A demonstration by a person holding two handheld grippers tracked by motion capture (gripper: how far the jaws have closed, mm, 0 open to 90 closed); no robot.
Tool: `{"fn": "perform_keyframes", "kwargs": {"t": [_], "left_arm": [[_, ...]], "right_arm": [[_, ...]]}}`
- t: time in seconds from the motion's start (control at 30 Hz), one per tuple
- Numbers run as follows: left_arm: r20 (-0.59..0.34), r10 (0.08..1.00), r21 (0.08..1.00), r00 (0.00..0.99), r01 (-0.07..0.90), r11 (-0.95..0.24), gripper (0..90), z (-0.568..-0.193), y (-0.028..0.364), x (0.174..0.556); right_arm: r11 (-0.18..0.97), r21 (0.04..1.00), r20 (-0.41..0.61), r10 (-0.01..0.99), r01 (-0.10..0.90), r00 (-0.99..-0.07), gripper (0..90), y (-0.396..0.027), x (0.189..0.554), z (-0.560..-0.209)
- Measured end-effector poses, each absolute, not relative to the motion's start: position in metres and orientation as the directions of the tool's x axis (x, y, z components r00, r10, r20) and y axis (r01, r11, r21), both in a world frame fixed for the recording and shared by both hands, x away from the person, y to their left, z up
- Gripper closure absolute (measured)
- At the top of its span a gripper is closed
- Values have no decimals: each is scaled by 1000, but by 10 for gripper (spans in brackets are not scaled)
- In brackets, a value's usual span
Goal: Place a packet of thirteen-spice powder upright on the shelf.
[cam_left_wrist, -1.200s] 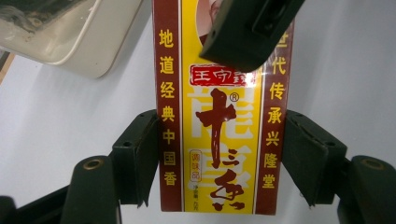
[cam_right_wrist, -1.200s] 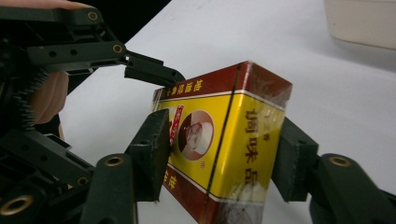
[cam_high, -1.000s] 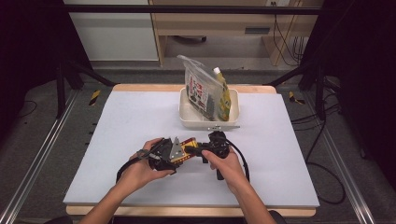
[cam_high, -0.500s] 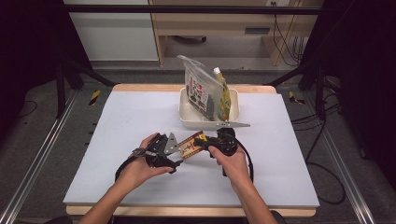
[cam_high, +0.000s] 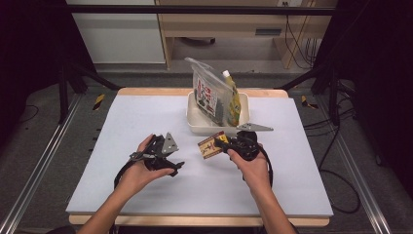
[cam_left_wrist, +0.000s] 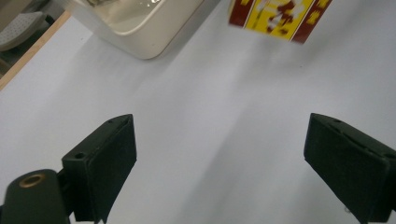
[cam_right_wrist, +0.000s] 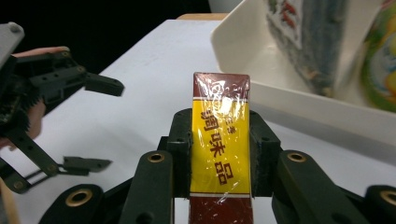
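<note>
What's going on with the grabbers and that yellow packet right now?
Left gripper open, jaws just widened, nothing between them. Right gripper shut on yellow-and-red packet, held above the table. White tub behind it. Path clear.

White table top [cam_high: 146, 117] with wooden edge, standing on grey floor [cam_high: 44, 146] between black frame posts. Cream tray [cam_high: 195, 124] near far edge of table, right of centre. Standing inside tray: clear bag [cam_high: 208, 95] with printed label, leaning leftward, and touching its right side a yellow-green pouch [cam_high: 233, 102] with white cap. Pale wooden furniture [cam_high: 229, 24] and white cabinet [cam_high: 117, 34] behind table. Black cables [cam_high: 297, 44] hanging at back right, more trailing across floor on right
</note>
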State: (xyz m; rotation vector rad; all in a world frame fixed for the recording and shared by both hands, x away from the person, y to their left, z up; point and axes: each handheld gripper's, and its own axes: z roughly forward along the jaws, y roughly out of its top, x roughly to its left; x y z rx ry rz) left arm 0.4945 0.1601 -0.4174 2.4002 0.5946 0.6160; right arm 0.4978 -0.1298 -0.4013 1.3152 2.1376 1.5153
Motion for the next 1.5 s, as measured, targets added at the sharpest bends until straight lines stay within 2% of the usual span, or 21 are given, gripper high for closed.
{"fn": "perform_keyframes", "kwargs": {"t": [0.27, 0.5, 0.8, 1.1, 1.5], "left_arm": [[275, 600, 641, 751, 321, -697, 87, -422, 186, 493], [260, 689, 674, 676, 384, -631, 76, -425, 220, 493], [259, 748, 717, 611, 397, -572, 68, -425, 243, 481], [240, 789, 729, 566, 431, -532, 62, -434, 255, 480], [240, 792, 727, 562, 437, -530, 64, -436, 257, 480]], "right_arm": [[89, 841, 251, 810, 533, -530, 682, -152, 493, -384], [134, 830, 158, 875, 542, -457, 682, -191, 490, -351], [192, 802, 35, 930, 565, -365, 682, -219, 512, -312], [189, 796, -10, 954, 575, -300, 681, -210, 554, -289], [118, 777, 31, 974, 618, -226, 681, -186, 595, -291]]}}
